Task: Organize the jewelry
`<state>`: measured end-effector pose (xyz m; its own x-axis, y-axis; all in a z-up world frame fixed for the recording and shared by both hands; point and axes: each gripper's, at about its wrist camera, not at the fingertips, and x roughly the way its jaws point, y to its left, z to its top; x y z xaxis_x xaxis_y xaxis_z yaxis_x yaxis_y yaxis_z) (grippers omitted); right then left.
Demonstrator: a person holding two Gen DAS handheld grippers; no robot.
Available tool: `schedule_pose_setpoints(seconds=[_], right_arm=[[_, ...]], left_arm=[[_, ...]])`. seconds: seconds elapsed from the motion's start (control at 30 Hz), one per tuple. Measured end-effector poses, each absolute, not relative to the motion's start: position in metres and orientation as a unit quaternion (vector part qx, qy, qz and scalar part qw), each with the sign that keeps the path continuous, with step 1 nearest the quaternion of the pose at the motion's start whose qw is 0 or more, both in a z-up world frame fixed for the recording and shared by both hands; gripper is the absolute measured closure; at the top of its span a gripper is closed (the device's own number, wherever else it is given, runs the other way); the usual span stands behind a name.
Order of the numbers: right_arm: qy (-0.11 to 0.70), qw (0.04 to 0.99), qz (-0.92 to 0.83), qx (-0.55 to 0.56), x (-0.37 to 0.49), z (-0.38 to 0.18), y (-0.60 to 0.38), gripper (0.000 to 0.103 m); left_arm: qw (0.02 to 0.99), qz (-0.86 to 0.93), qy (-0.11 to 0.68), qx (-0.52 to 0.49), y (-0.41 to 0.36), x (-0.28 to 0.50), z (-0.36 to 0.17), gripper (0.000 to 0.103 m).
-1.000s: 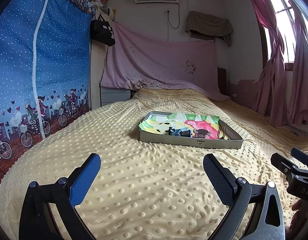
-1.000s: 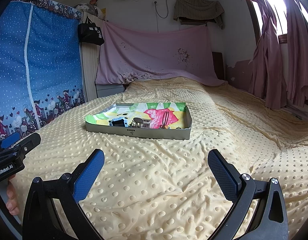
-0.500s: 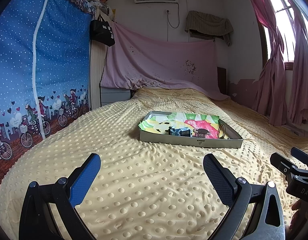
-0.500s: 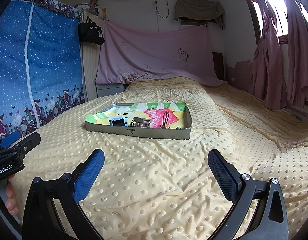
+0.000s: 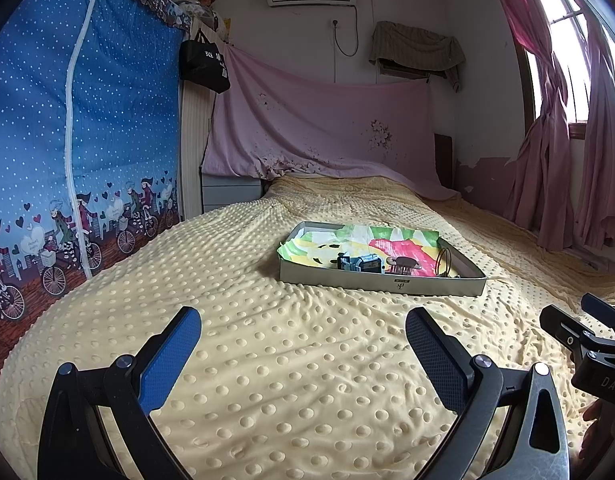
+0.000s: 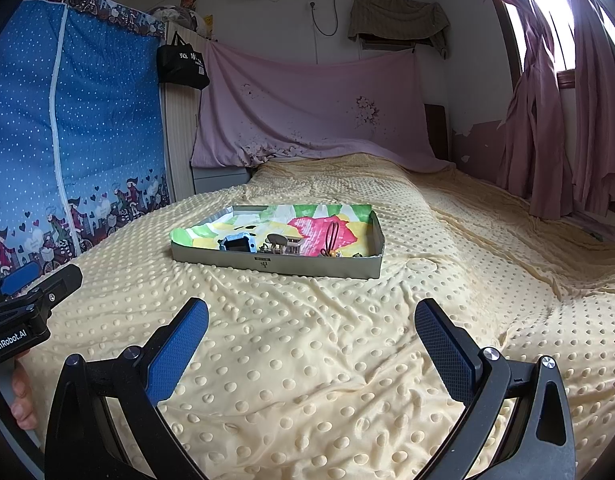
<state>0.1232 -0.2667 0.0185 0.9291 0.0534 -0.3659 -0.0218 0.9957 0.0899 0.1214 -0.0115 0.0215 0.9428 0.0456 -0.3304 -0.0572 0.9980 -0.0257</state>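
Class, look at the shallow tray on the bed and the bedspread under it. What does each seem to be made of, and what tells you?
The tray looks like thin grey metal or stiff card, matt: straight flat walls and sharp corners, with a small printed mark in front. The bedspread looks like soft pale-yellow plush fabric, with raised dots all over and wrinkles near the tray.

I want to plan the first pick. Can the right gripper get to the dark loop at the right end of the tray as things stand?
Probably yes. The right gripper is open and empty, with only bare blanket between it and the tray. The dark loop stands apart from the other pieces, though the tray's wall calls for coming from above.
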Motion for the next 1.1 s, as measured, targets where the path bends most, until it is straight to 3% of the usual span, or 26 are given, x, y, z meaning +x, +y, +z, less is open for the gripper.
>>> schedule_pose_setpoints(seconds=[1.1], right_arm=[[0.191,0.981,0.018,0.042,0.126,0.0149,-0.2677,0.001]], left_arm=[[0.979,0.033,0.2,-0.01,-0.0145,0.1286,0.0138,0.0]])
